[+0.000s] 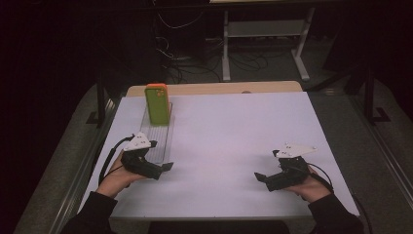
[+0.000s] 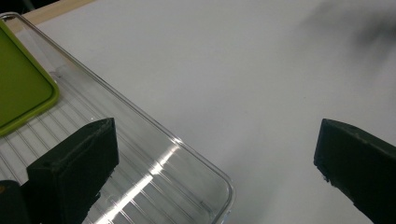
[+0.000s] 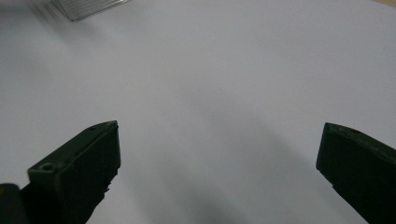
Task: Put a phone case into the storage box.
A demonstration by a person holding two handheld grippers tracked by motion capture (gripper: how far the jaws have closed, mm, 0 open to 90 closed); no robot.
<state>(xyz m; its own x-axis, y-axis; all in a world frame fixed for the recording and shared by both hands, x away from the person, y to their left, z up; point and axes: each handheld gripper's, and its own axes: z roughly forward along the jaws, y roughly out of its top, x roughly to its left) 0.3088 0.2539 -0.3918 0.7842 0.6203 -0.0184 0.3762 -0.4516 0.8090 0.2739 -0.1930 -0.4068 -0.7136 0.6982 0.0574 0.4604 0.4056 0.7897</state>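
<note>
Resting near the left gripper (image 1: 163, 168), a ribbed clear tray (image 2: 154, 168) holds a glossy green phone (image 1: 157, 104).

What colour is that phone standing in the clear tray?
Lime green phone with an orange rim, clearest in the high view.

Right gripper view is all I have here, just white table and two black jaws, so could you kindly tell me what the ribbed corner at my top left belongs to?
Observer: It is a clear ribbed tray lying lengthwise on the left side of the table.
Operator: Thank you. Is there anything in it?
Observer: Yes, a green phone with an orange edge stands upright at the tray's far end.
Operator: And where is the left hand-held gripper, please?
Observer: The left hand-held gripper is open at the tray's near end, one jaw over the tray floor, the other over bare table.
</note>
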